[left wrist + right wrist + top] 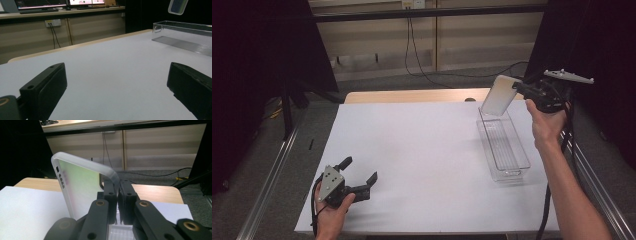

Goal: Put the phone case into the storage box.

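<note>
Right gripper point(518, 90) is holding a translucent frosted phone case point(500, 95), its fingers point(110, 195) clenched on one edge of the case near a corner. The case is hanging in the air above the far end of the clear rectangular plastic tray point(504, 147), apart from it, not yet inside. In the high view the case's long axis is running up and away from the tray, tilted; the tray's long axis is running from the far side of the counter toward the person (so the two are not lined up lengthwise yet).

Judgement: the coming move is turning on lowering the case straight down from the fingers into the tray and laying its length along the tray's length. The tray walls are narrow-set, so the case's flat side will likely need to turn level first.

Left gripper point(357, 187) is resting low over the white counter point(412, 150) at the near left corner, fingers point(45, 87) spread wide with nothing between them, well apart from the tray. The right hand is plainly the nearer one.

Open room: the counter between the two grippers is bare; the tray is sitting near the right edge.
</note>
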Demonstrator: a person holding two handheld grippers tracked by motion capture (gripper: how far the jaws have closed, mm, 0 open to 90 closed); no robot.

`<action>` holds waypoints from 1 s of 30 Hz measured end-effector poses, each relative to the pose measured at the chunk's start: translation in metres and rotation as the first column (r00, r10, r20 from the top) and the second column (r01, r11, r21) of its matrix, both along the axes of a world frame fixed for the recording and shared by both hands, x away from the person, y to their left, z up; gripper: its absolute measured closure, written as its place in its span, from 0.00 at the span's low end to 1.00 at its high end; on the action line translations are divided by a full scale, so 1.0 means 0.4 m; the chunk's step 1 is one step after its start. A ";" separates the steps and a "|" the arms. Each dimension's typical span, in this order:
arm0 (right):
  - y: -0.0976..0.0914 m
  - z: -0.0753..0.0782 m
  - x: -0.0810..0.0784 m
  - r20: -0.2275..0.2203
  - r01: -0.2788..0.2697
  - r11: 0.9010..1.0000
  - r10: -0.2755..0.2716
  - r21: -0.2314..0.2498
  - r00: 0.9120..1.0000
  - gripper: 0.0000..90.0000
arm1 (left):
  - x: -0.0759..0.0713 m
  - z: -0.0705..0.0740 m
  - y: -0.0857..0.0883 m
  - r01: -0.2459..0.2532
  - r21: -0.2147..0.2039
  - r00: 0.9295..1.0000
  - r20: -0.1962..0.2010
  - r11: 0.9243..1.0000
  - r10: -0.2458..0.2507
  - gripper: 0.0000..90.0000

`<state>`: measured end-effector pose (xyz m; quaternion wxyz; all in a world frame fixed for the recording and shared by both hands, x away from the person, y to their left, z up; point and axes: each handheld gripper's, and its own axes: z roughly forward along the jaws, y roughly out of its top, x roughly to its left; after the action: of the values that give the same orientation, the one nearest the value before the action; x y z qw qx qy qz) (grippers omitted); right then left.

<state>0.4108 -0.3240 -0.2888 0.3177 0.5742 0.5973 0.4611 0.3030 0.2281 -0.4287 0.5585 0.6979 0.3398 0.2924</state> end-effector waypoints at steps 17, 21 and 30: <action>-0.017 -0.044 0.052 -0.004 0.022 0.997 -0.022 -0.076 1.000 0.96 | 0.009 -0.002 0.013 -0.016 -0.019 1.000 -0.019 1.000 0.015 0.03; -0.023 -0.052 0.060 -0.004 0.028 0.996 -0.028 -0.080 1.000 0.96 | 0.009 -0.002 0.014 -0.015 -0.021 1.000 -0.024 1.000 0.015 0.03; -0.015 -0.082 0.088 -0.024 0.032 0.991 -0.036 -0.126 0.999 0.96 | 0.009 -0.002 0.013 -0.009 -0.024 1.000 -0.022 1.000 0.009 0.03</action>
<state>0.4459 -0.3299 -0.3215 0.3532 0.5692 0.6194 0.4093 0.3067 0.2335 -0.4296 0.5619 0.6927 0.3524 0.2832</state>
